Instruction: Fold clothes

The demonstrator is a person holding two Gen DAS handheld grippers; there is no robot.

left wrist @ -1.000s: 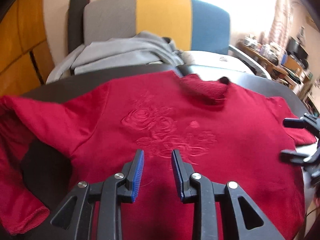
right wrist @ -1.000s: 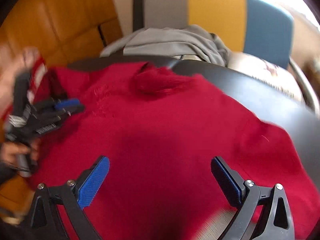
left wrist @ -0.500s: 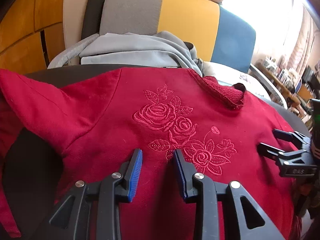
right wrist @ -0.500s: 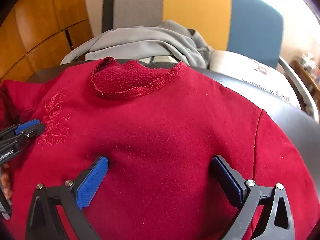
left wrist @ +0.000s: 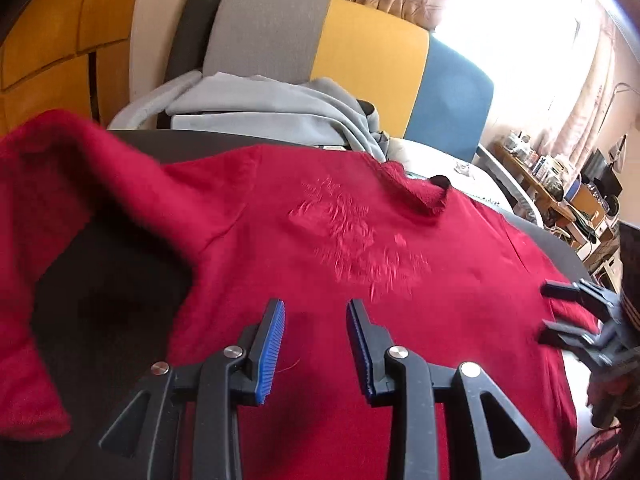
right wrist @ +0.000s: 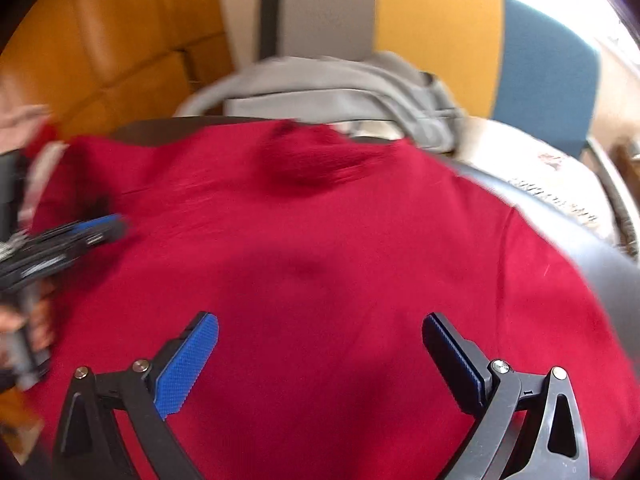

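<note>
A red sweater [left wrist: 400, 320] with embroidered roses [left wrist: 356, 240] lies front up on the dark table [left wrist: 104, 300], its collar [left wrist: 416, 192] at the far side. One sleeve [left wrist: 60, 168] trails off to the left. My left gripper [left wrist: 315, 308] hovers over the lower chest, open by a narrow gap, with nothing between its blue pads. My right gripper [right wrist: 320, 320] stands wide open over the sweater [right wrist: 320, 220] body and holds nothing. It also shows in the left wrist view at the right hem [left wrist: 560, 316]. The left gripper [right wrist: 96, 228] appears blurred at the left of the right wrist view.
A grey garment [left wrist: 260, 108] lies heaped on a chair [left wrist: 368, 48] with a grey, yellow and blue back, just beyond the table. Wooden panels [left wrist: 60, 40] stand at the left. Cluttered shelves [left wrist: 560, 184] sit at the far right. A person's hand [right wrist: 16, 120] shows at the left.
Both views have pulled back from the sweater and are blurred by motion. The collar now sits farther from the right gripper. Both jaws keep the same spread.
</note>
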